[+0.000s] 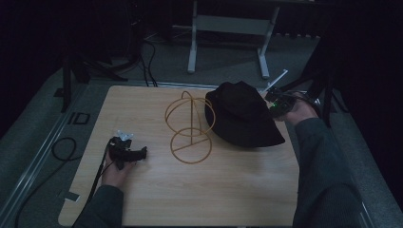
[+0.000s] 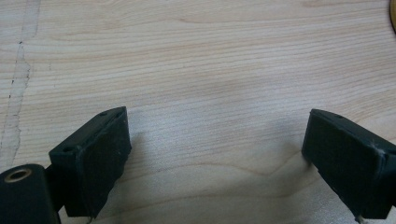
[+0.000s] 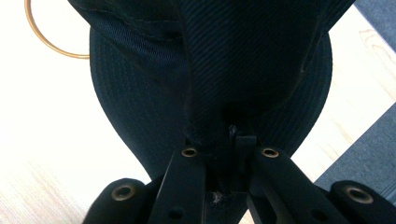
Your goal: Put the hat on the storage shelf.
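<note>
Black bucket hat [image 1: 241, 114]: dark twill fabric, stitched brim. Sits on the right half of the wooden table, crown tilted up toward the far right, near brim edge low over the tabletop (contact unclear), just beside the gold wire stand [image 1: 190, 126]. Its fabric is bunched at the far-right side.

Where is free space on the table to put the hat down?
The near half of the table, between the two forearms, is bare. The far left corner, behind the left gripper, is bare too. It is crowded in the middle, where the wire stand touches the black hat held by the right gripper.
</note>
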`<state>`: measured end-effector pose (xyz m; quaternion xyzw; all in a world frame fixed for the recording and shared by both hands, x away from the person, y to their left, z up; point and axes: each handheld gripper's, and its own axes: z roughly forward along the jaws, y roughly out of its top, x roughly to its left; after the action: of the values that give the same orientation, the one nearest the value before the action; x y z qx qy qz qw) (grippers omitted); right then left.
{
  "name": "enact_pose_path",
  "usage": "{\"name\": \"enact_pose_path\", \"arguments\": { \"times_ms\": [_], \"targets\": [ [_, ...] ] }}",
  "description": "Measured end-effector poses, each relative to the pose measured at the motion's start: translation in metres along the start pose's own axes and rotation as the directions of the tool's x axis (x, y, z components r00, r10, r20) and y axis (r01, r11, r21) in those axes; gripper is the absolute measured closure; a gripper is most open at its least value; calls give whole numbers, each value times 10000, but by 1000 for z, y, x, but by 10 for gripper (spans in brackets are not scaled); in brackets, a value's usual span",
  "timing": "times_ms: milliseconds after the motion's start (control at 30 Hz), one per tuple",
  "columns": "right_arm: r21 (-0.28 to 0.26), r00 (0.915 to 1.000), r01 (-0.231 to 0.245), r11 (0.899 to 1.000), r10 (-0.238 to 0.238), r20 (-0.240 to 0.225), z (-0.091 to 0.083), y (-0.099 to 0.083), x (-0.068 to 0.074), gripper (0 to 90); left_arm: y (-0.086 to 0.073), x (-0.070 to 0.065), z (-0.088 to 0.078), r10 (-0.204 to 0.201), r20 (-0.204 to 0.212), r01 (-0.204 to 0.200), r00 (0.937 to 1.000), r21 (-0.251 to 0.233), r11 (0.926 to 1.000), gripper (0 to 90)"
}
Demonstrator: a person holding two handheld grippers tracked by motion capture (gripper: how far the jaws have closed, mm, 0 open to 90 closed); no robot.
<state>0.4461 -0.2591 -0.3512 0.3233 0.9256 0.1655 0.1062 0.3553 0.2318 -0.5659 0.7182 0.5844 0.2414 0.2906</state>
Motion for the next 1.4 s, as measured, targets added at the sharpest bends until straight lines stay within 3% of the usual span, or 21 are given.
{"name": "enact_pose_path", "arguments": {
  "times_ms": [1033, 1400],
  "targets": [
    [-330, 9960, 891, 9955, -889, 72, -47, -2, -2, 875, 0, 0, 0, 0, 3, 0, 10000, 13, 10000, 82],
    [-499, 9953, 959, 9941, -952, 171, -64, -4, -5, 875, 0, 0, 0, 0, 2, 0, 10000, 8, 10000, 82]
  ]
}}
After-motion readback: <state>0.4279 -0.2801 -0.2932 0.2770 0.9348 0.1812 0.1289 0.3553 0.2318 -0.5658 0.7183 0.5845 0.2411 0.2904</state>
